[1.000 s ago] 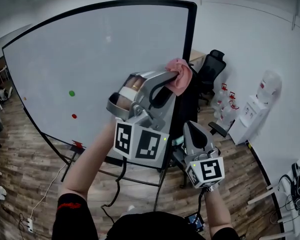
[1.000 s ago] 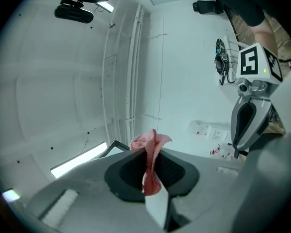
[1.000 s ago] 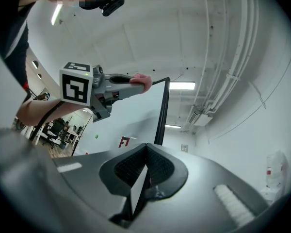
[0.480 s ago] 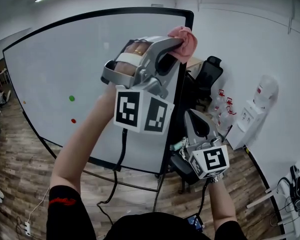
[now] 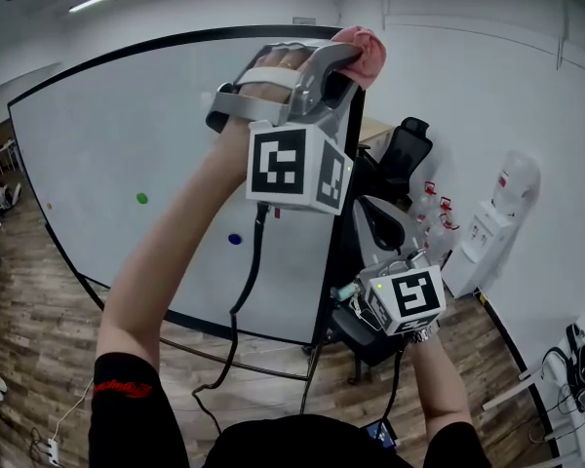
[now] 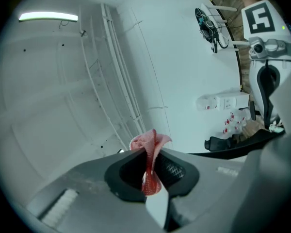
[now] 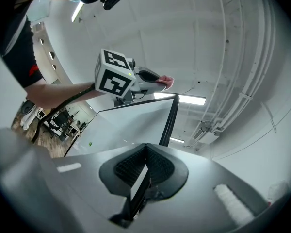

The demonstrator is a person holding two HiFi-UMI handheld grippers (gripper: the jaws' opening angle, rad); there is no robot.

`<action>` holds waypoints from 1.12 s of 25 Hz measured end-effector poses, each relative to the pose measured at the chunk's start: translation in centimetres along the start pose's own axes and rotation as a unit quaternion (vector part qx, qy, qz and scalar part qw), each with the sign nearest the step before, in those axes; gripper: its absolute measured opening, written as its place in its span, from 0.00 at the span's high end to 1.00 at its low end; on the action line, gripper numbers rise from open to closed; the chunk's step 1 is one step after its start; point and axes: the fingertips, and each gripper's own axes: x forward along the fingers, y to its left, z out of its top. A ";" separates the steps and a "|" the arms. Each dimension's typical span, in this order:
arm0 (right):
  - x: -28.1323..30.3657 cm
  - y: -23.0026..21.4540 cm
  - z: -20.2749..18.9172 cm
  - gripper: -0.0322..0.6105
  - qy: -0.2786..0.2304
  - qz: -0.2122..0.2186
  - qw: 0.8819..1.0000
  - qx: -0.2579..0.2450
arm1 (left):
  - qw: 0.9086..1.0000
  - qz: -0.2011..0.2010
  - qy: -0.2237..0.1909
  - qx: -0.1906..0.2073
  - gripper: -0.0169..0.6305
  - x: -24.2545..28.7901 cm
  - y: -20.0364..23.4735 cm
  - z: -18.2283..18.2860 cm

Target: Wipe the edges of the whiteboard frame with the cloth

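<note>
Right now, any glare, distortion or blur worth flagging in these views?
Head view: evenly lit, sharp, fisheye bows the whiteboard frame. Left gripper view: ceiling light blooms slightly, cloth crisp, dark vignetted corners. Right gripper view: strong fisheye, mosaic patch top left.

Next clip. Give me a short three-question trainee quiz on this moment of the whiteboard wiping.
1. True or false: the left claw is shut on the pink mesh cloth.
2. The cloth is nearest which part of the black whiteboard frame? A) bottom-left corner B) top-right corner C) middle of the left edge
3. Fill in: the right claw is shut and holds ____.
Key: 1 true; 2 B; 3 nothing.
</note>
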 end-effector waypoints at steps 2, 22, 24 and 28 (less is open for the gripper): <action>0.1 -0.2 0.4 0.95 -0.003 -0.002 1.000 -0.004 | 1.000 -0.003 0.010 0.017 0.91 0.8 0.1 -0.4; -0.5 -2.5 -0.9 0.95 0.009 -0.025 1.000 0.008 | 0.996 -0.031 0.065 0.048 0.91 5.1 -2.0 -2.9; -0.8 -2.6 -1.2 0.95 0.010 -0.025 1.000 0.008 | 0.996 -0.033 0.067 0.048 0.91 5.2 -2.1 -3.0; -1.2 -3.0 -1.8 0.95 0.015 -0.026 0.999 0.012 | 0.996 -0.032 0.064 0.053 0.91 5.4 -2.2 -2.9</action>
